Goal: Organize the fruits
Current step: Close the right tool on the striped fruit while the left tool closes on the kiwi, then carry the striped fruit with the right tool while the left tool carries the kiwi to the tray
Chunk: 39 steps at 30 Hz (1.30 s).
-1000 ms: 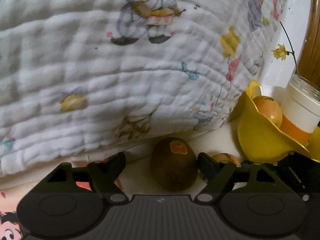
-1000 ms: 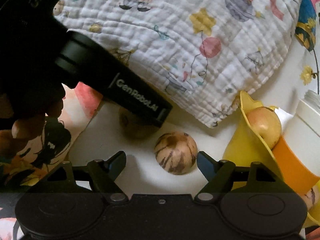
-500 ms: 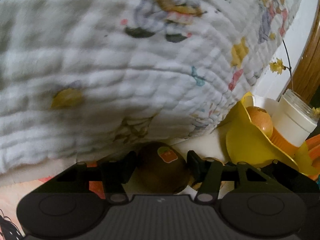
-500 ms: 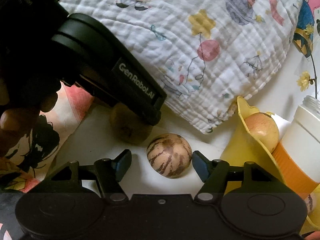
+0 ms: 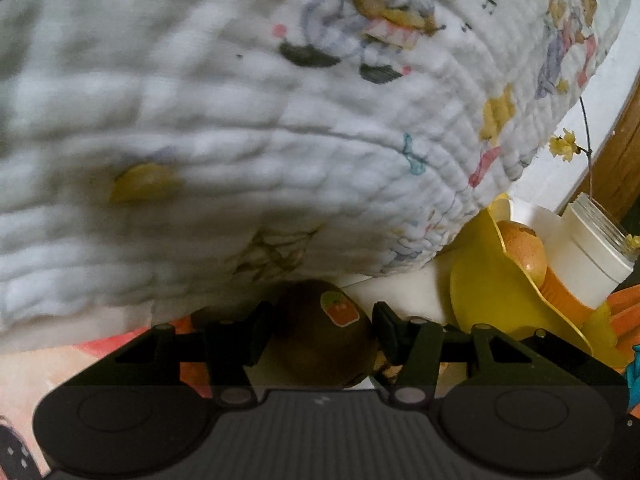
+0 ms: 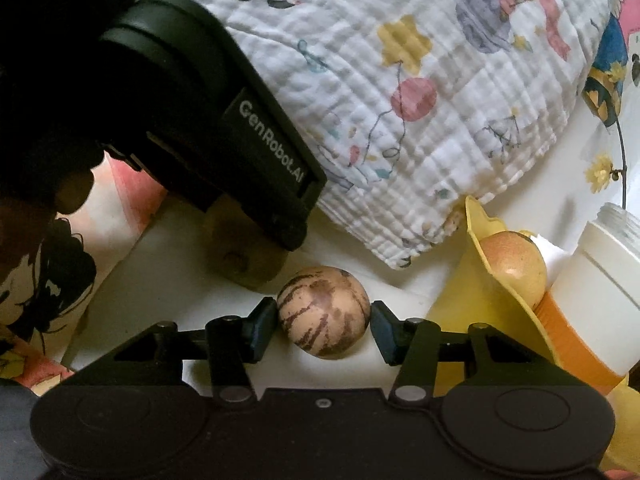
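- Left gripper: clamped on the brown kiwi, which rests on the white surface under the quilt's edge.
- Right gripper: jaws have just been closing; the striped round fruit sits between them, left pad touching, right pad just beside it.
- Yellow bowl: near right, holds an apple.

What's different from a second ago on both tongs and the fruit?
Both tongs have just been closing. The left tongs moved in and now clamp the kiwi. The right tongs narrowed around the striped fruit; the left pad touches, a sliver of gap shows at the right pad. The yellow bowl with its fruit and the cloth stayed put.
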Tool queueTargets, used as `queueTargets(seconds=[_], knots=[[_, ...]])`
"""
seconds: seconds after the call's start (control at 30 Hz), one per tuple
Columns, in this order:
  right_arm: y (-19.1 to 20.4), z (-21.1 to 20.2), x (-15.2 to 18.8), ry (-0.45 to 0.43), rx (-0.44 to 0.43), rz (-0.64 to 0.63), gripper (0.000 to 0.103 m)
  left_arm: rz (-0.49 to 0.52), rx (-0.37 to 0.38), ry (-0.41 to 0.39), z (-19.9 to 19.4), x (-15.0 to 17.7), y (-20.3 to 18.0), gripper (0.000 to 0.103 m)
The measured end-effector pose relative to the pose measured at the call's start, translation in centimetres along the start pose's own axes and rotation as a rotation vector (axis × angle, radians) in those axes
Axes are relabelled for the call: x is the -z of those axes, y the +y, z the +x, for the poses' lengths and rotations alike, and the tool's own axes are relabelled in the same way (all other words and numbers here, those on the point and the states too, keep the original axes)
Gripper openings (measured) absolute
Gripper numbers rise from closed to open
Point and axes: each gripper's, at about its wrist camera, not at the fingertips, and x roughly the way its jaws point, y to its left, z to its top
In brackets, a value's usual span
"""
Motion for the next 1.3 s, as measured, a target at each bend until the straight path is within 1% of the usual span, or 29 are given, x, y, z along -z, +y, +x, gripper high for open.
queueTargets(seconds=[0.1,0.27,0.43,0.5,0.57,0.7,0.87,1.0,1.1,1.23,1.3], knots=[[0.0,-0.1,0.0,0.005,-0.011,0.012,0.052,0.004,-0.036,0.0,-0.9,0.2,0.0,0.057],[-0.6,-1.2,0.0,0.025,-0.07,0.048,0.052,-0.001,-0.099,0.018,-2.6,0.9,-0.2,0.057],[-1.0,-2.4,0.0,0.036,-0.125,0.083,0.052,0.008,-0.128,0.043,-4.5,2.2,-0.8,0.057],[-0.9,-2.7,0.0,0.037,-0.136,0.079,0.052,0.022,-0.132,0.045,-5.0,2.6,-0.9,0.057],[-0.6,-3.0,0.1,0.036,-0.143,0.069,0.052,0.016,-0.132,0.043,-5.2,2.9,-0.8,0.058],[-0.6,-3.4,0.1,0.035,-0.162,0.084,0.053,-0.031,-0.13,0.038,-4.9,3.5,-0.4,0.059],[-1.2,-3.1,-0.2,0.032,-0.175,0.081,0.053,-0.103,-0.102,0.058,-4.0,3.9,0.2,0.058],[-1.5,-3.2,0.2,0.028,-0.183,0.091,0.052,-0.093,-0.104,0.053,-4.0,4.0,0.0,0.057],[-1.9,-3.6,0.5,0.029,-0.193,0.112,0.052,-0.102,-0.106,0.064,-4.2,4.0,0.2,0.057],[-2.3,-4.4,0.7,0.027,-0.221,0.14,0.052,-0.11,-0.116,0.062,-5.4,4.1,0.1,0.057],[-2.4,-5.3,0.8,0.012,-0.228,0.137,0.052,-0.108,-0.121,0.064,-6.1,4.4,-0.2,0.057]])
